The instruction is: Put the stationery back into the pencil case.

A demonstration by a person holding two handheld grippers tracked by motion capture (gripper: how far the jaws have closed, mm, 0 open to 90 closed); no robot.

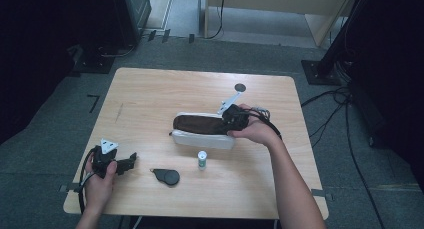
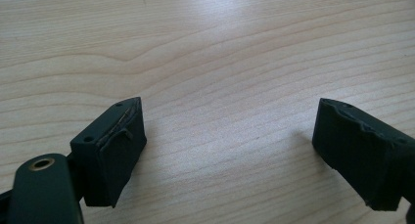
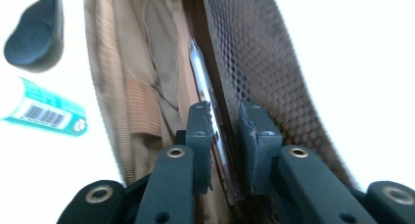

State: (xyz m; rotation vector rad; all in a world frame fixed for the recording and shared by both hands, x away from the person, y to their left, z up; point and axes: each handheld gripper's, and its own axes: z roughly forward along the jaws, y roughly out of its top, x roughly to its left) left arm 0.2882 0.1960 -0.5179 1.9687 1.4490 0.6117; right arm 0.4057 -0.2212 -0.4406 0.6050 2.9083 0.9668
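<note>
Right gripper (image 3: 225,131) inside open brown pencil case (image 1: 200,125), jaws seemingly pinching one silver pen (image 3: 203,82). Left gripper (image 2: 230,136) jaws apart. Beside case: one green-white tube (image 1: 202,159), one black oval object (image 1: 167,176).

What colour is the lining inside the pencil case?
Brown and tan: the pencil case lining, with dark brown mesh on one side, shows best in the right gripper view.

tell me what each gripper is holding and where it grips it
The right gripper has its fingers either side of a pen inside the open pencil case, near the pen's rear end; contact cannot be told. The left gripper holds nothing.
</note>
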